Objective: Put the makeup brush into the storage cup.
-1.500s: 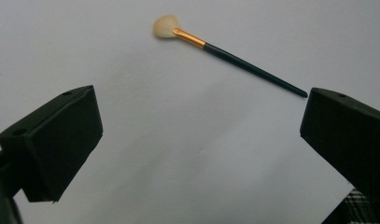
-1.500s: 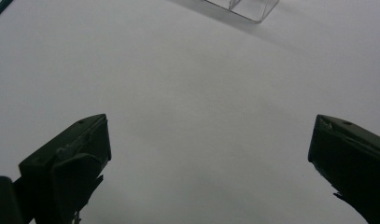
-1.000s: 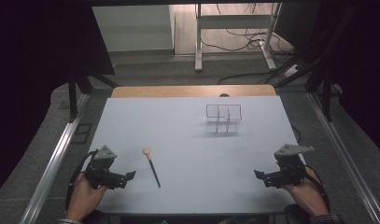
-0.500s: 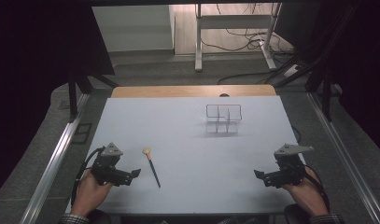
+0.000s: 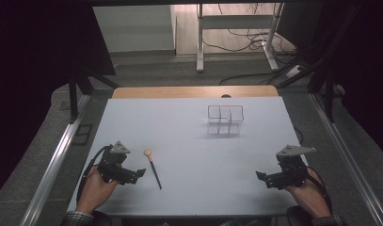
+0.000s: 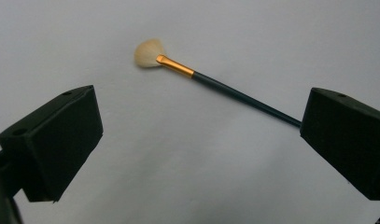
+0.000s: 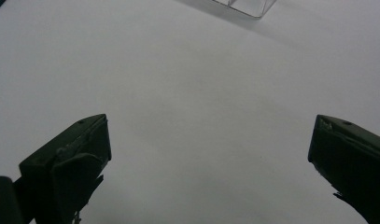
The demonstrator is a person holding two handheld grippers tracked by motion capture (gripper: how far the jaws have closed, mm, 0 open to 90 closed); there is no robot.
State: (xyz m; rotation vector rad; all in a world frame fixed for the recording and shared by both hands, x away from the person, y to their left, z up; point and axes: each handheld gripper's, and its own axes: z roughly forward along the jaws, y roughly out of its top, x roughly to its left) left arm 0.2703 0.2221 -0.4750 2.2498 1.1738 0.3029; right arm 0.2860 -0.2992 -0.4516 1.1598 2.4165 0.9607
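Pale tabletop: your pale blue-grey tabletop (image 5: 189, 132) carries a fan brush and a clear organiser; its far edge is a strip of wood.
Fan brush: the fan brush (image 5: 154, 170) lies flat at the near left, its cream bristles pointing away from you and its dark handle running back toward your edge. In the left gripper view the brush (image 6: 211, 84) shows a gold ferrule between bristles and handle, and the handle's end passes behind your right-hand jaw.
Left tongs: your left tongs (image 5: 138, 173) sit just left of the brush, aimed at its handle and not touching it. Their jaws stand wide apart and released, with nothing between them but bare surface.
Right tongs: your right tongs (image 5: 260, 176) rest at the near right, well apart from the brush, jaws spread and empty.
Clear organiser: the clear organiser (image 5: 225, 120) stands upright toward the far middle, divided into compartments; its corner (image 7: 246, 7) shows at the top of the right gripper view.
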